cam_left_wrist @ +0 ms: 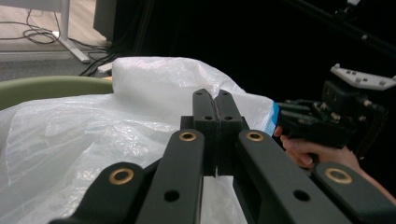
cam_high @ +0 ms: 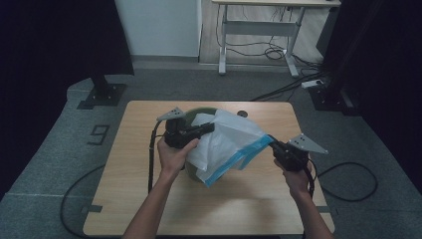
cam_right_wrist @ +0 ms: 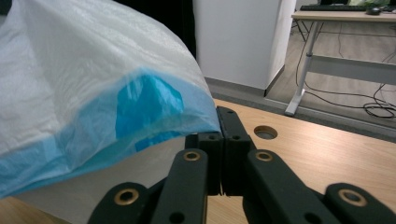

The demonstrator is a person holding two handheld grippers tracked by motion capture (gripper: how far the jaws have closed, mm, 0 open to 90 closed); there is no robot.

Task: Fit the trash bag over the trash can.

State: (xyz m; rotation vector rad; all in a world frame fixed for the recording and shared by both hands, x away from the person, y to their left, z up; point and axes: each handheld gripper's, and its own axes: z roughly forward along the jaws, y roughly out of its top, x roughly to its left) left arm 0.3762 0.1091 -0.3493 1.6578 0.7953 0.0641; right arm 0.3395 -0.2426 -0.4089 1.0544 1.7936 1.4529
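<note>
Both tongs are clamped on the white bag (cam_high: pixel 224 142), left tongs (cam_high: pixel 211 126) above the green bin (cam_high: pixel 195 112), right tongs (cam_high: pixel 272 141) on the blue hem beside it; the bag is lifted and spread, lining judged outstanding.

Translucent white plastic bags with a blue band along the mouth: one (cam_high: pixel 224 144), draped over the bin in the middle of the table.
Round olive-green bins: one (cam_high: pixel 191 113), rim showing at the far left of the bag.
Black two-jaw grippers: two, the left gripper (cam_high: pixel 211 126) and the right gripper (cam_high: pixel 271 141).
Light wooden tables: two, the near table (cam_high: pixel 249 209) and a far table (cam_high: pixel 278 2) with a white frame.
Hands: two, one on each gripper.
</note>
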